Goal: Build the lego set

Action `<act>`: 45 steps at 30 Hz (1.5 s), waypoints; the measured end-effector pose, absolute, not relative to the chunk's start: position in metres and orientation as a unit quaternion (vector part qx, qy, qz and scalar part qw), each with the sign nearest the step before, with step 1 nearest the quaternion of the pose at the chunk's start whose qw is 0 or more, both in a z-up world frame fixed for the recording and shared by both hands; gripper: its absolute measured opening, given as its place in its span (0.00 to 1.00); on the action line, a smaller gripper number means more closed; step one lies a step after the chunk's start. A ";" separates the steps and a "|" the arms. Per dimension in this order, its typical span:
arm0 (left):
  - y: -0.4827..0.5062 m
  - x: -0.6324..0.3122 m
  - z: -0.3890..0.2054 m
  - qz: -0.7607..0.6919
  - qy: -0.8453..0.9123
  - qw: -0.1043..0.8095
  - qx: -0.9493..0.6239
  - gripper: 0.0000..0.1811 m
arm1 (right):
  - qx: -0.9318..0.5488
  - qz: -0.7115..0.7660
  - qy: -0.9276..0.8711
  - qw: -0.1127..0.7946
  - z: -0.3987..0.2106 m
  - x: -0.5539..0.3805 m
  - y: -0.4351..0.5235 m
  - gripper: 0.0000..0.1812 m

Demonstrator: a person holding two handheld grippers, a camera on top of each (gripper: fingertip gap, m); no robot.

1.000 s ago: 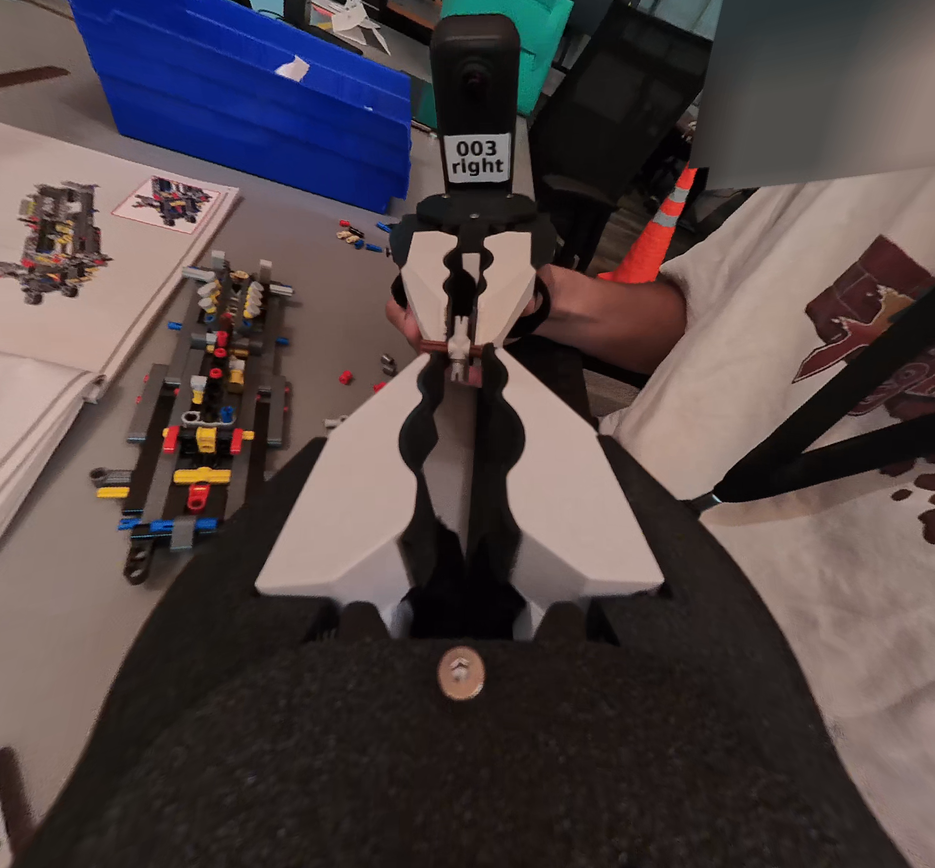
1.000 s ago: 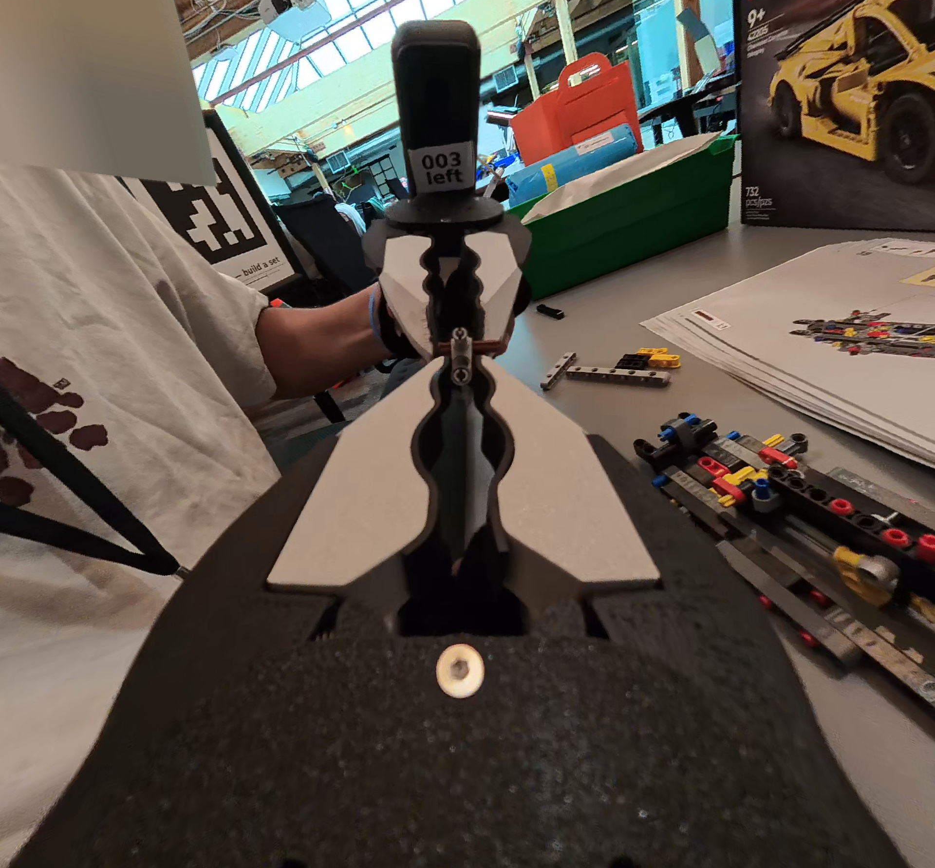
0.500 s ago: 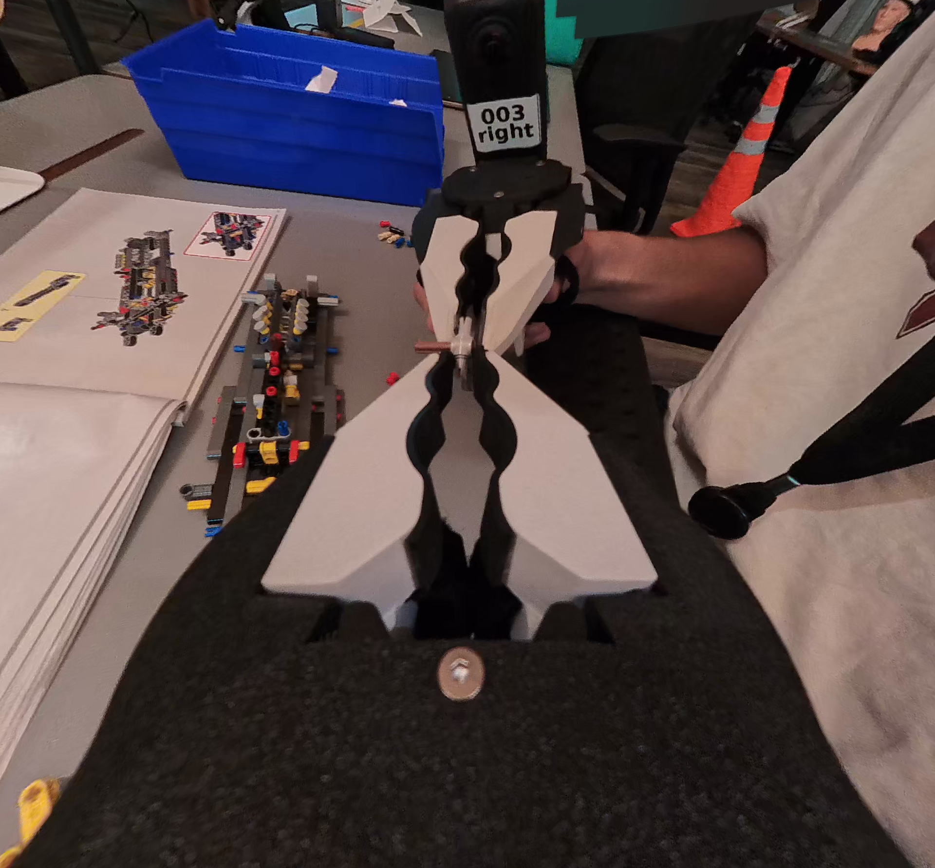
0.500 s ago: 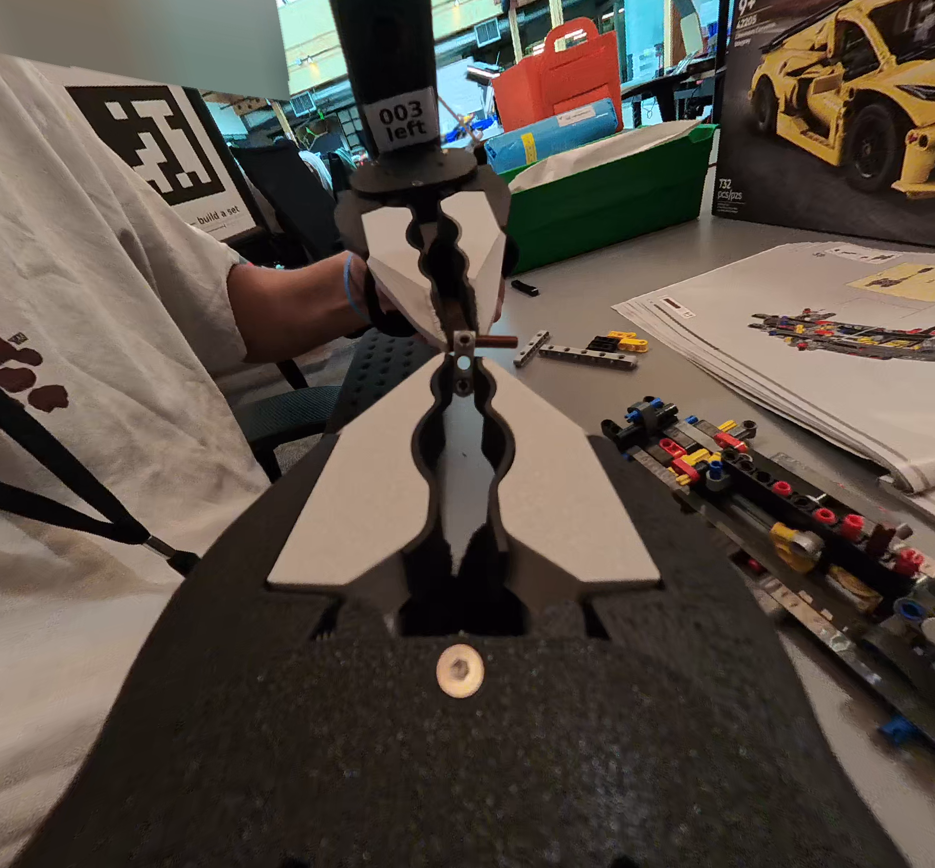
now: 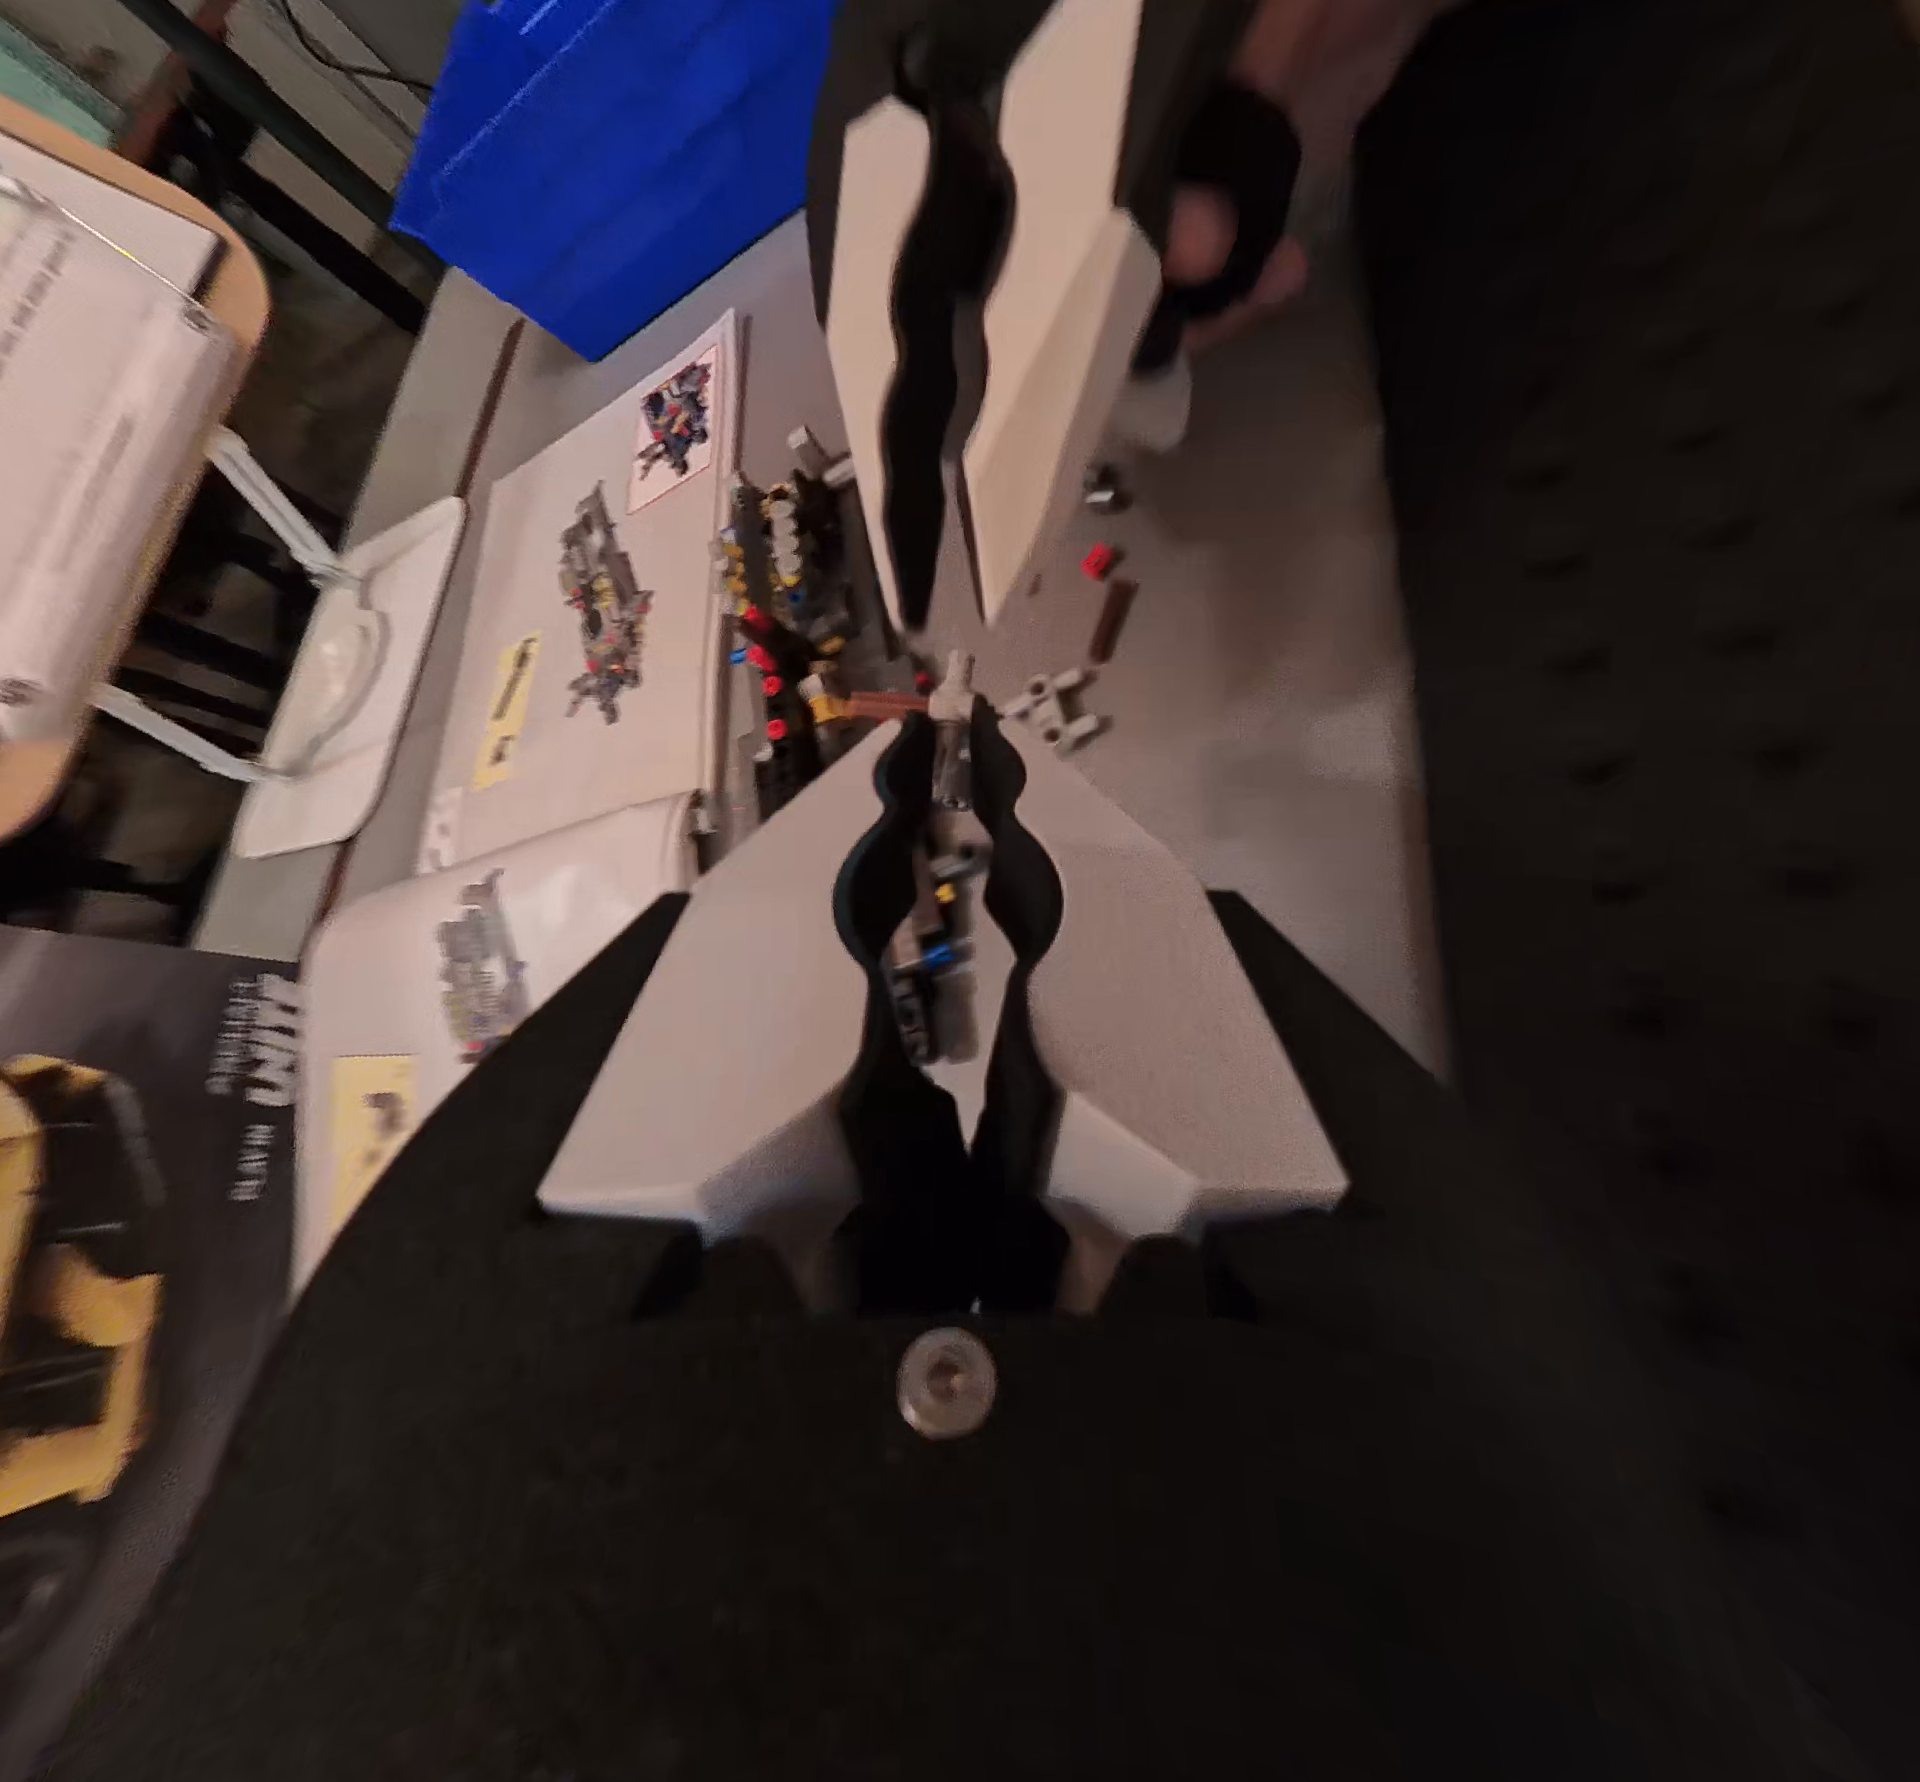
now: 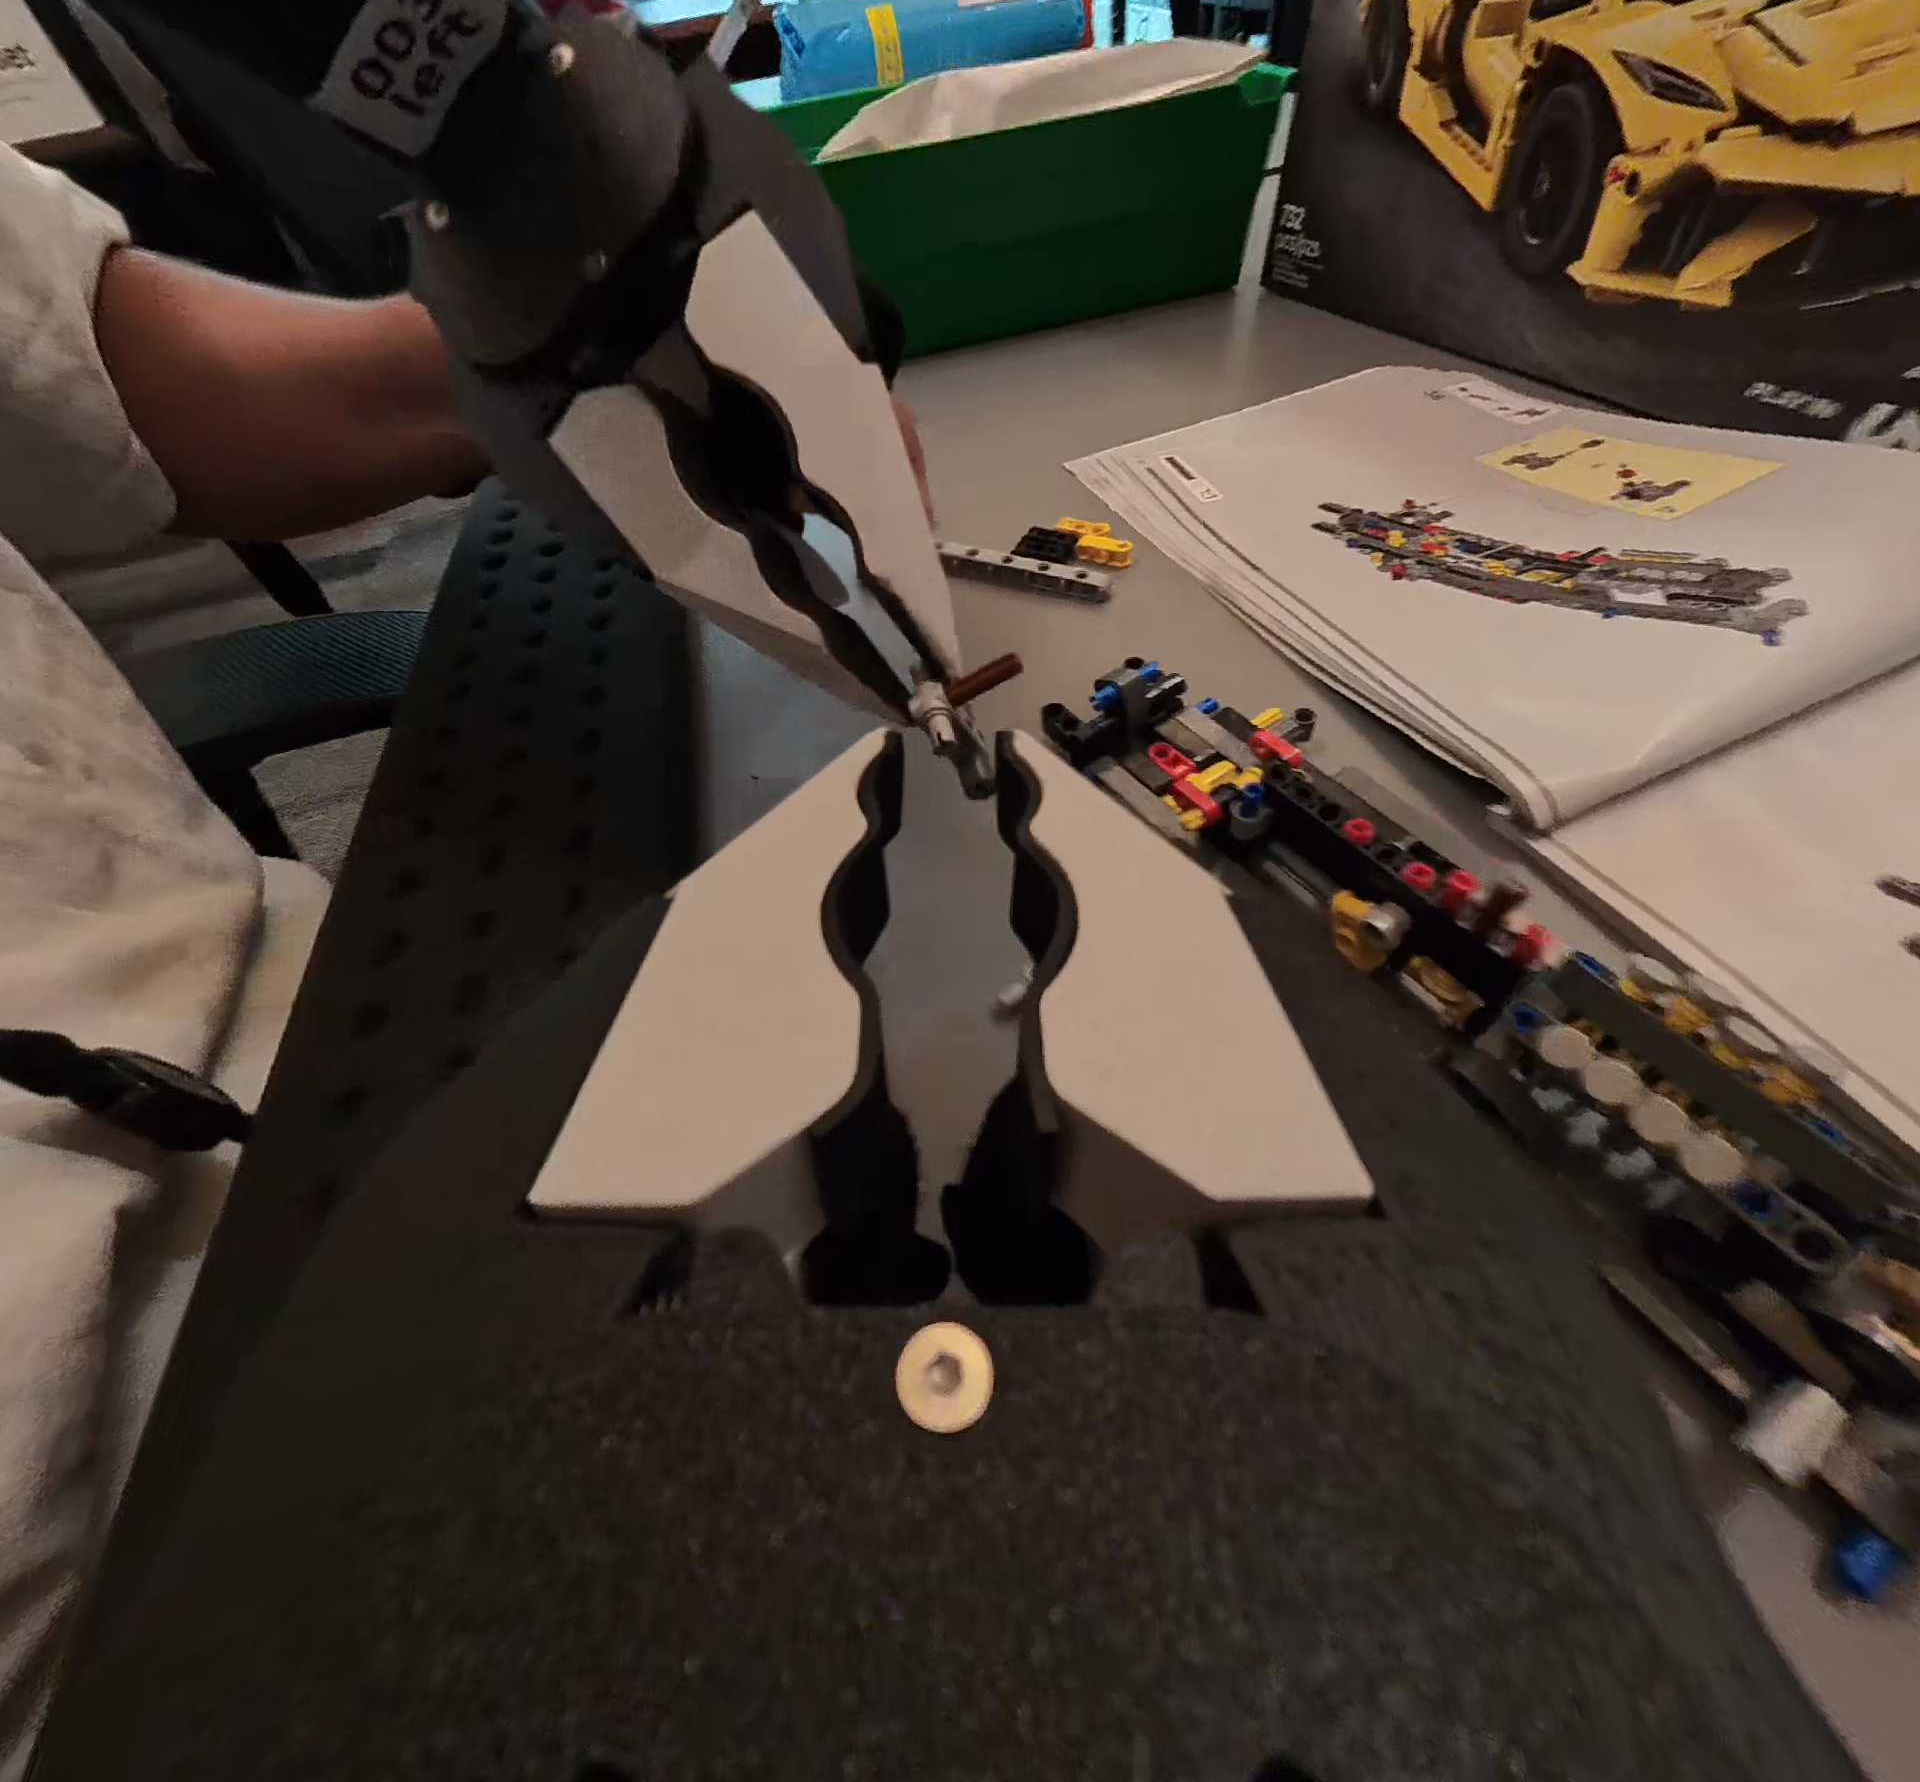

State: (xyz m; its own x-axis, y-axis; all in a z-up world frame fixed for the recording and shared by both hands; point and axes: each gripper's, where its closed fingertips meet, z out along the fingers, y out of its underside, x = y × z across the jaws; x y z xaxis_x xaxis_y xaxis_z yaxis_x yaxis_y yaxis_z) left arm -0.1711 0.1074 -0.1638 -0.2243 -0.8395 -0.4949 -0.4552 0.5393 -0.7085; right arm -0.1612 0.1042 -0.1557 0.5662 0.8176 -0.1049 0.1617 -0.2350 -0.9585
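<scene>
Workshop or lab: grey table (image 6: 1143, 361), storage bins (image 5: 623, 122), skylit hall behind.

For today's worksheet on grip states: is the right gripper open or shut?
Open. In its own view the right gripper shows a clear gap between its fingertips; the small grey connector is pinched by the left gripper instead.

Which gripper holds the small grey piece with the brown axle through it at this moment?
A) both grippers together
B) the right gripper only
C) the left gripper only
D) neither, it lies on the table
C: in the left wrist view the left gripper is shut on the small grey piece, while the right gripper has its fingers apart, off the piece.
</scene>
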 end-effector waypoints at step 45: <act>0.118 -0.164 -0.177 -0.243 0.707 0.509 -0.427 0.03 | -0.828 0.164 -0.406 0.351 -0.221 -0.079 0.105 0.04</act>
